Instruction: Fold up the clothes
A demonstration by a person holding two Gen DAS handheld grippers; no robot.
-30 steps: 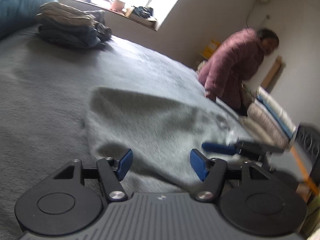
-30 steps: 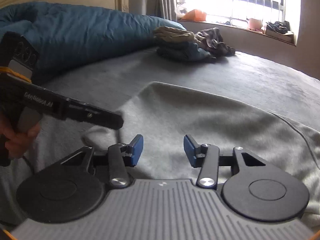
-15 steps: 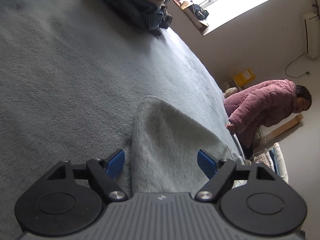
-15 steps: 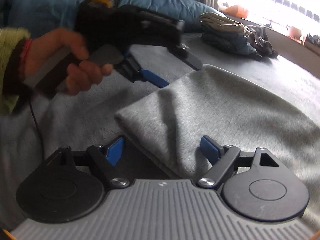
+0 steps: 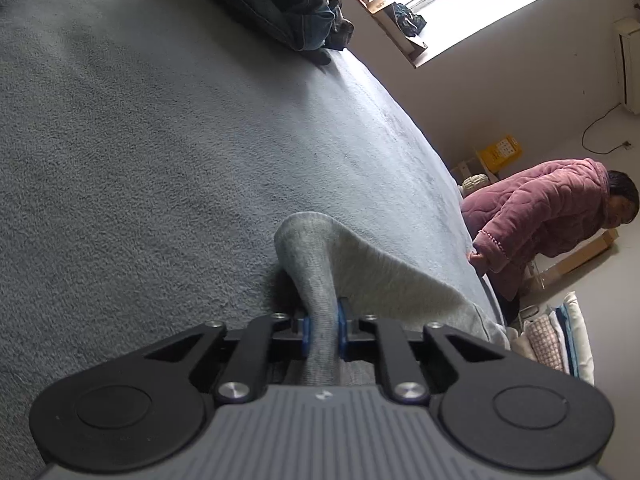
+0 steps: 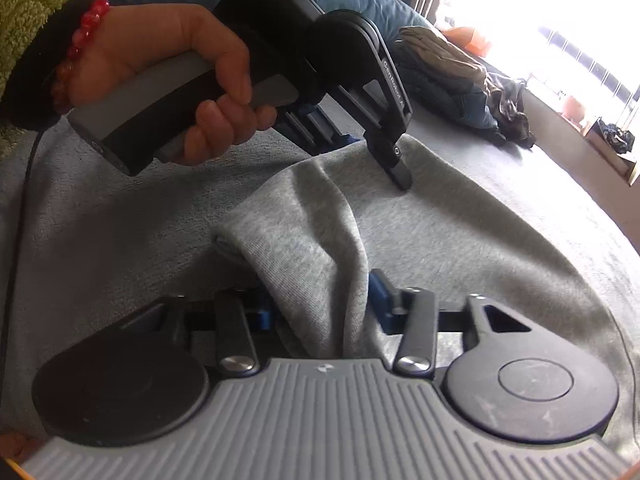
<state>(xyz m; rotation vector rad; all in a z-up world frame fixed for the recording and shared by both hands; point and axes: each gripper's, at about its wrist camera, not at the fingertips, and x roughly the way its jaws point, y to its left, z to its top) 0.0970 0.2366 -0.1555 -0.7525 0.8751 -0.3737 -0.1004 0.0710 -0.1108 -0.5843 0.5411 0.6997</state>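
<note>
A light grey garment [image 6: 460, 240] lies spread on the grey bed cover [image 5: 140, 160]. My left gripper [image 5: 320, 330] is shut on a raised fold of the garment [image 5: 360, 272] at its near edge. From the right wrist view I see that same left gripper [image 6: 400, 176], held by a hand [image 6: 180, 80], with its tips down on the cloth's far corner. My right gripper [image 6: 320, 304] has its jaws closing on a bunched fold at the near corner. Both of its blue pads [image 6: 378, 292] touch the cloth.
A pile of folded clothes [image 6: 452, 80] sits far up the bed, also in the left wrist view [image 5: 280, 12]. A blue duvet [image 6: 360, 4] lies behind it. A person in a pink quilted jacket [image 5: 540, 220] bends beside the bed, near stacked linens [image 5: 552, 340].
Both grippers came down onto the garment's edge, rolled, and went from wide open to closed on folds of the cloth. The left gripper moved in over the far corner.
</note>
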